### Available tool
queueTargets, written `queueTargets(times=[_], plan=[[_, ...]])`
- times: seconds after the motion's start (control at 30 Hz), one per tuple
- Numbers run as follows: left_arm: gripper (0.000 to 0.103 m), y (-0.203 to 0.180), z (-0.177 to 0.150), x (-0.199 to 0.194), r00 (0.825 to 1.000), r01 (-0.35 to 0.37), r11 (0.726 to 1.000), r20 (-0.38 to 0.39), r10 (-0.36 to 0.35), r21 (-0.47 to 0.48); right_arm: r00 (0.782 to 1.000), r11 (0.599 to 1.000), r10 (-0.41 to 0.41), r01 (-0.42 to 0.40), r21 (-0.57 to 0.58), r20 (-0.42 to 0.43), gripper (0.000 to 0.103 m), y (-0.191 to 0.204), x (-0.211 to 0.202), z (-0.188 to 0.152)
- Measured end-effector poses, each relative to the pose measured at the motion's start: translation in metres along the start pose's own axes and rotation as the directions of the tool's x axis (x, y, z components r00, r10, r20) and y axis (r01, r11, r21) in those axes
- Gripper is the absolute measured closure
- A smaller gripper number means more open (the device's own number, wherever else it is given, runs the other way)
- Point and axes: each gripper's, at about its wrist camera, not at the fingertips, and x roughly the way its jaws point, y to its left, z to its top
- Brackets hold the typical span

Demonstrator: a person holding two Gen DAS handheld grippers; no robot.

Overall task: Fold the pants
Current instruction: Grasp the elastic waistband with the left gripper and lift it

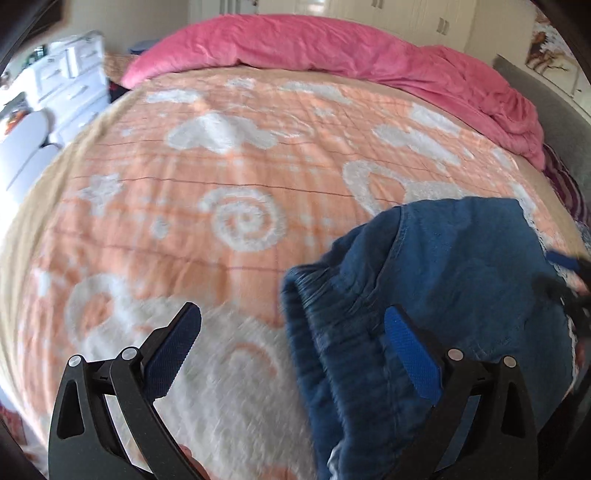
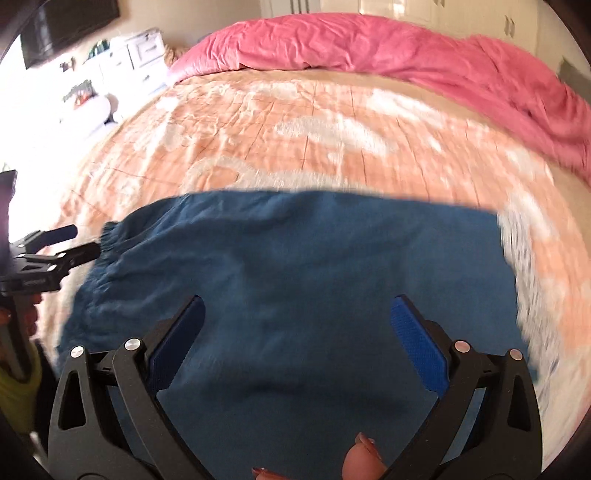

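Observation:
Dark blue pants (image 2: 295, 266) lie folded flat on the orange and white blanket (image 2: 295, 122). Their gathered elastic waistband (image 1: 317, 317) points left in the right wrist view. My left gripper (image 1: 291, 321) is open, its right finger over the waistband and its left finger over bare blanket. In the right wrist view the left gripper (image 2: 79, 242) sits just beside the waistband edge. My right gripper (image 2: 297, 308) is open above the middle of the pants, with nothing between its fingers. In the left wrist view the right gripper (image 1: 569, 273) shows blurred at the right edge.
A crumpled pink duvet (image 1: 332, 51) runs along the far side of the bed. White drawers (image 1: 70, 74) stand at the far left. A dark screen (image 2: 66, 29) hangs on the wall. Fingertips (image 2: 360, 461) of a hand show at the bottom.

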Motion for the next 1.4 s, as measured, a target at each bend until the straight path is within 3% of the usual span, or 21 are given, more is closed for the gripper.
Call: queueTargets(times=[0.13,0.17,0.2,0.23,0.43,0.6,0.7,0.8,0.87,0.93,1.07,1.4], plan=[[0.008,0.004,0.008,0.017,0.998,0.064,0.998,0.004,-0.064,-0.023,0.999,0.997,0.046,-0.046,-0.06,-0.008,0.008,0.002,0.019,0.027],[0.014,0.006,0.009,0.022,0.997,0.081,0.996,0.009,-0.081,-0.04,0.998,0.995,0.063,-0.064,-0.08,-0.013,0.008,0.004,0.025,0.035],[0.037,0.008,0.009,0.026,0.995,0.097,0.994,0.006,-0.097,-0.05,0.997,0.993,0.072,-0.074,-0.097,-0.023,0.008,0.005,0.03,0.039],[0.05,0.008,0.009,0.031,0.993,0.119,0.991,-0.008,-0.12,-0.064,0.996,0.989,0.082,-0.085,-0.118,-0.034,0.008,0.007,0.035,0.044],[0.073,-0.007,0.007,0.029,0.992,0.115,0.993,0.046,-0.115,0.002,0.989,0.957,0.097,-0.123,-0.262,-0.11,0.008,0.029,0.069,0.068],[0.078,-0.013,0.001,0.003,0.98,0.117,0.992,0.155,-0.121,0.04,0.983,0.919,0.101,-0.151,-0.363,-0.153,0.008,0.044,0.091,0.086],[0.078,-0.017,-0.003,-0.011,0.97,0.102,0.992,0.213,-0.115,0.072,0.979,0.883,0.094,-0.166,-0.44,-0.181,0.017,0.056,0.105,0.087],[0.079,-0.023,-0.007,-0.019,0.963,0.094,0.991,0.244,-0.116,0.098,0.97,0.851,0.12,-0.209,-0.481,-0.209,0.044,0.065,0.115,0.078],[0.079,-0.027,-0.009,-0.019,0.963,0.071,0.99,0.252,-0.1,0.12,0.972,0.847,0.157,-0.223,-0.483,-0.174,0.088,0.07,0.108,0.074],[0.079,-0.029,-0.011,-0.022,0.961,0.034,0.99,0.266,-0.07,0.136,0.984,0.851,0.153,-0.181,-0.493,-0.096,0.096,0.074,0.09,0.067],[0.079,-0.024,-0.014,-0.03,0.954,0.034,0.991,0.293,-0.07,0.127,0.981,0.902,0.192,-0.18,-0.393,-0.008,0.099,0.062,0.05,0.055],[0.078,-0.034,-0.056,-0.089,0.902,0.08,0.978,0.403,-0.152,0.19,0.948,0.926,0.282,-0.23,-0.3,0.145,0.099,0.06,-0.059,-0.018]])
